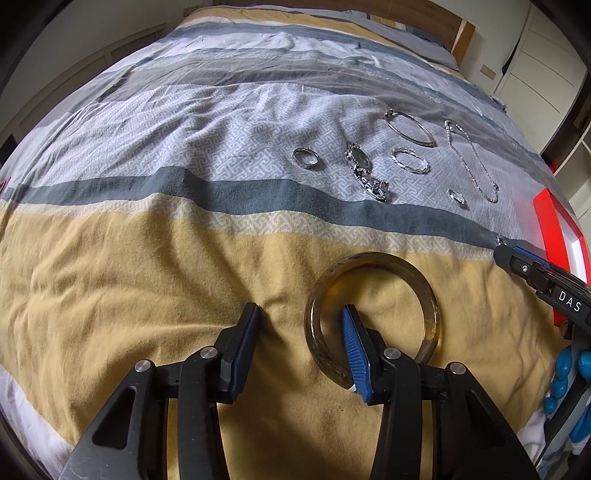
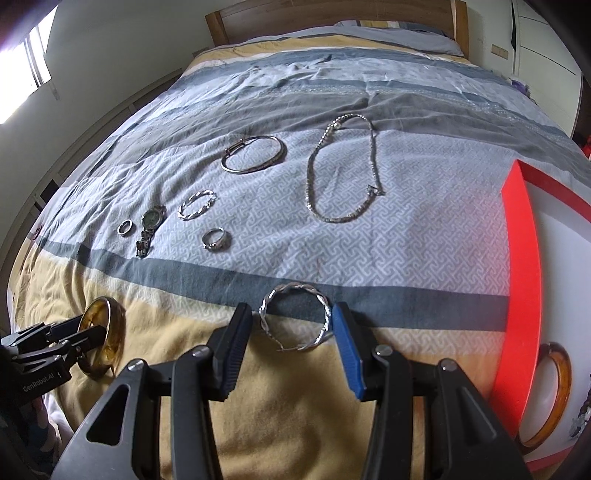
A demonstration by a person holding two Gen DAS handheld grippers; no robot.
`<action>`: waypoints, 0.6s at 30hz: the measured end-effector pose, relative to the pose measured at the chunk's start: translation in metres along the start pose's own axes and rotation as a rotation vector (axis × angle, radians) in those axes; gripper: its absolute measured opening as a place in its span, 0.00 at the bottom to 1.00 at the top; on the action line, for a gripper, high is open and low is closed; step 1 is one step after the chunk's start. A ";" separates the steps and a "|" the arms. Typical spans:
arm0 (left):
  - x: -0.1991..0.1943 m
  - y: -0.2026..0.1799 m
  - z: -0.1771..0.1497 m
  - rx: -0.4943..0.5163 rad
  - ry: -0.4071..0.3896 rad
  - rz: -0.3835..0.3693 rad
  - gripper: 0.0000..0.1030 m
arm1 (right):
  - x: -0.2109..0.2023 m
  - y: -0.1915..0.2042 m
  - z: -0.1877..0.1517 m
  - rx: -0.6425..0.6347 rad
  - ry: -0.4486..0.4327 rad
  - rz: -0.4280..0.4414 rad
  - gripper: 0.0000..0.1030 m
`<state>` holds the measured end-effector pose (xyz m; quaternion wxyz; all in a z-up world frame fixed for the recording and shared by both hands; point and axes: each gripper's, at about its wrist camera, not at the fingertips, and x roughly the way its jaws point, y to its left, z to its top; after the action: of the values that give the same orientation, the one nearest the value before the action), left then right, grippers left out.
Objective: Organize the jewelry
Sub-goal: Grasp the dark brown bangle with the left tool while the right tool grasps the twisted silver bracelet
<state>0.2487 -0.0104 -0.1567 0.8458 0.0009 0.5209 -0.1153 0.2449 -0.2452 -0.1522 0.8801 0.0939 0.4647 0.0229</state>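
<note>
While both grippers gape, only the right view shows 1 twisted bangle [image 2: 293, 317].

From my feeds I see a bed filling most of both views, its duvet [image 2: 280, 229] striped in mustard yellow, dark grey and pale patterned grey, rumpled throughout. A wooden headboard [image 2: 332, 16] stands at the far end with a grey pillow [image 2: 399, 35] against it. A bright window [image 2: 26, 70] glares on the left wall. White cabinet doors [image 1: 535, 74], possibly a wardrobe, line the right side. The walls look plain and off-white.
</note>
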 end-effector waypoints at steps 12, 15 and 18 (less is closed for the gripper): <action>0.005 0.002 -0.001 -0.009 -0.003 -0.002 0.43 | 0.008 -0.006 -0.003 0.042 0.009 -0.002 0.43; 0.006 0.000 -0.001 -0.004 -0.007 0.007 0.43 | 0.009 -0.005 -0.003 0.045 0.012 -0.003 0.44; 0.004 -0.003 0.000 0.003 -0.011 0.021 0.36 | 0.006 -0.002 -0.003 0.041 0.013 -0.001 0.37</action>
<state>0.2495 -0.0135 -0.1598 0.8499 0.0071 0.5158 -0.1073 0.2455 -0.2463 -0.1596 0.8749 0.1115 0.4711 0.0135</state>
